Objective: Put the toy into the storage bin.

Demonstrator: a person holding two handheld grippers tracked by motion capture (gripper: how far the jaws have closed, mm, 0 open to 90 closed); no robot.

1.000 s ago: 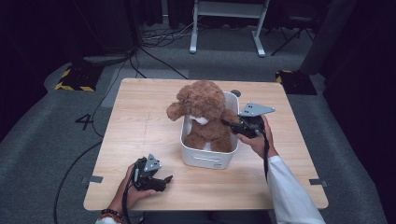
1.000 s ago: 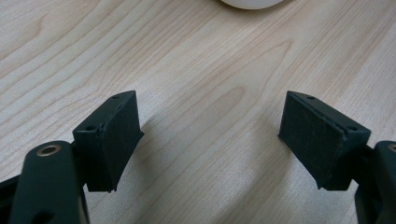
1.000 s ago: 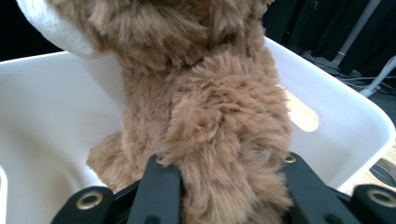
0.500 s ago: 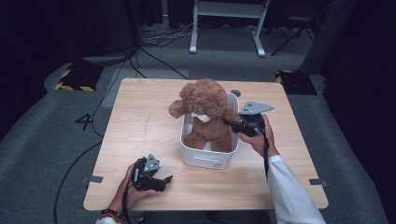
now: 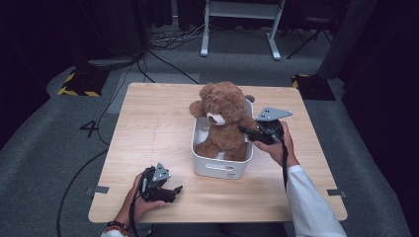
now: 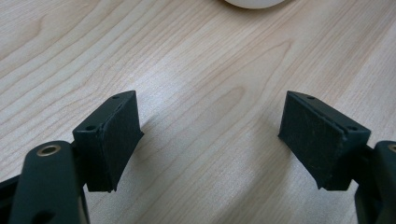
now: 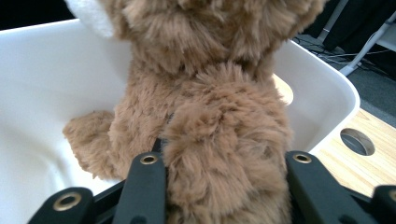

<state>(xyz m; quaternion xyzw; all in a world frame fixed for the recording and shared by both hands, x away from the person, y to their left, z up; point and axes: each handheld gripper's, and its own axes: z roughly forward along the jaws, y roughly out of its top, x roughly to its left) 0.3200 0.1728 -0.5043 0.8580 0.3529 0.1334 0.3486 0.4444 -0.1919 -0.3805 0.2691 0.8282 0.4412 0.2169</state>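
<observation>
Item: teddy bear (image 5: 223, 121), sitting upright in the white bin (image 5: 217, 165) mid-surface. My right tool (image 5: 247, 131) is just opening around its arm, fur between the jaws, so release is likely under way. Against the earlier frame, the bear is leaning less leftward. My left tool (image 5: 174, 190) is resting spread and empty, near left.

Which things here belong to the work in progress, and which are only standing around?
In the job:
teddy bear
white bin
right tool, jaws just opening around the bear's arm

Just there:
left tool, open, empty
table
floor cables
</observation>
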